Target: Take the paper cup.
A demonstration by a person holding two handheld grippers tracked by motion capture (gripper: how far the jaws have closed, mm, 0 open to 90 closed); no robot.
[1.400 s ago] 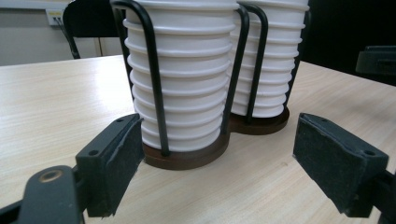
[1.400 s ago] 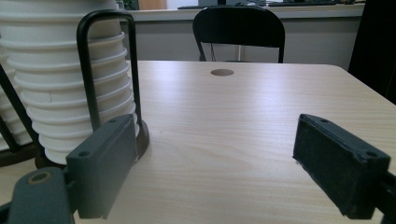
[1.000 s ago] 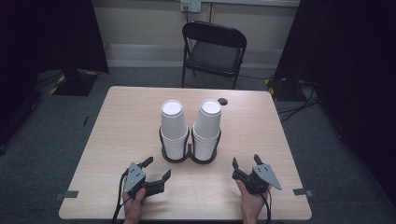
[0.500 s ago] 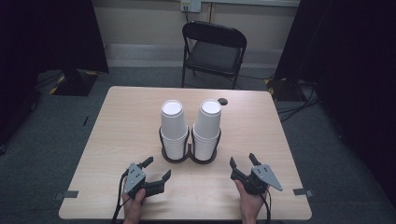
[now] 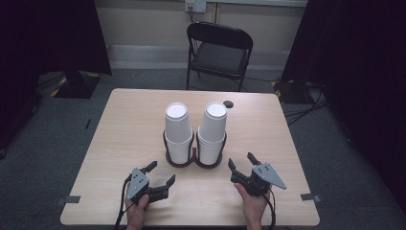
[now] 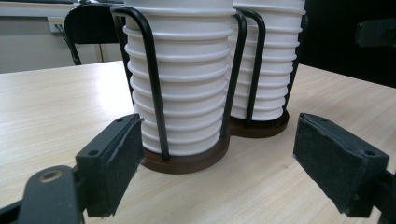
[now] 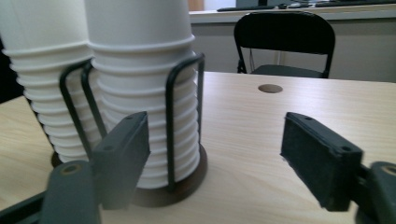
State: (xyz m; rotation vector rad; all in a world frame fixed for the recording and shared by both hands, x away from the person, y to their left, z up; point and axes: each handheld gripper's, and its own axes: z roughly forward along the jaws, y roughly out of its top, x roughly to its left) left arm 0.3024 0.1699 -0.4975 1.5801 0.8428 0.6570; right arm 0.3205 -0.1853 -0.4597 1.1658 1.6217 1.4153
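The tops of the two cup stacks (image 6: 187,79) in their wire holder (image 5: 194,158) at mid-table are cut off in both gripper views, while the left gripper (image 5: 160,177) and right gripper (image 5: 242,160), jaws wide apart and empty, have barely shifted since earlier.

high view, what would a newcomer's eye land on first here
Two tall stacks of white cups stand side by side in a black wire holder at the table's middle. Nearer the person, the left gripper and right gripper rest low over the table with jaws open, each facing the holder. A black chair stands beyond the far edge.
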